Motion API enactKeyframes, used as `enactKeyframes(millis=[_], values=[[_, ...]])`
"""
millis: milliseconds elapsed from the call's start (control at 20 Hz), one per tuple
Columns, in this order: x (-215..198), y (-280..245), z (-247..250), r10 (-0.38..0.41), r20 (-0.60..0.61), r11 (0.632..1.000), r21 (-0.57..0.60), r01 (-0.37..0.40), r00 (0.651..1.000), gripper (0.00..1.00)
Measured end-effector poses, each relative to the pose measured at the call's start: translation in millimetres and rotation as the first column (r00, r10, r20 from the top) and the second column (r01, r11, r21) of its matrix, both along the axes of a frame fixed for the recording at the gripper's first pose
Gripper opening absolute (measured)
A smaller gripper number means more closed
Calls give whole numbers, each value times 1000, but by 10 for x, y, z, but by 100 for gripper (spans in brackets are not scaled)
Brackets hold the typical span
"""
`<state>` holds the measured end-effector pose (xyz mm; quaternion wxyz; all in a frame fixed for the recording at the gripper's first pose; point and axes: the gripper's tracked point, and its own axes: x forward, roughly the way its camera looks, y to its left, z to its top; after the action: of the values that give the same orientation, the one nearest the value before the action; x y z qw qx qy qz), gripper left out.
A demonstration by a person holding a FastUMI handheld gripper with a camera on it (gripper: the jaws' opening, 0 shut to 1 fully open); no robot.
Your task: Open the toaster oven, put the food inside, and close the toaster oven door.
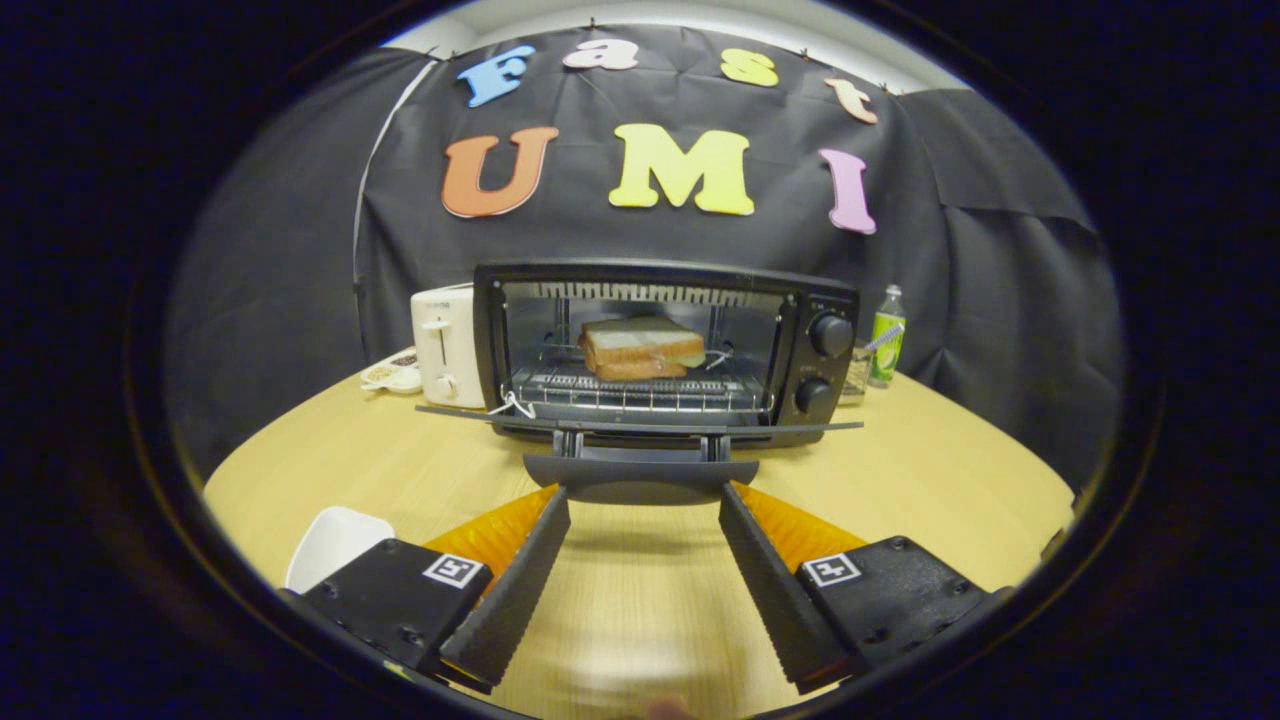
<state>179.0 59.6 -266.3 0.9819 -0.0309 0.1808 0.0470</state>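
Surface: wooden table (900,470) before a black cloth wall.
Toaster oven (665,345): centre of frame, door (640,428) dropped flat toward the camera, handle (640,476) at the fingertips.
Food: sandwich (642,348) on the rack inside.
Gripper (645,505): fingers spread apart, holding nothing.
Surroundings: white toaster (446,345) left of oven, bottle (886,336) right, white dish (335,545) lower left.
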Motion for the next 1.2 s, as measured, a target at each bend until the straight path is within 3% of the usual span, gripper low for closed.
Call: enactKeyframes(millis=[250, 600, 1000, 1200], values=[[262, 5, 283, 33, 95, 999, -4, -33, 995, 100], [316, -3, 395, 39, 86, 998, 51, -43, 996, 100], [-101, -408, 883, -7, 102, 992, 127, -6, 995, 100], [-329, -816, 1274, -68, 117, 991, 121, 53, 991, 100]])
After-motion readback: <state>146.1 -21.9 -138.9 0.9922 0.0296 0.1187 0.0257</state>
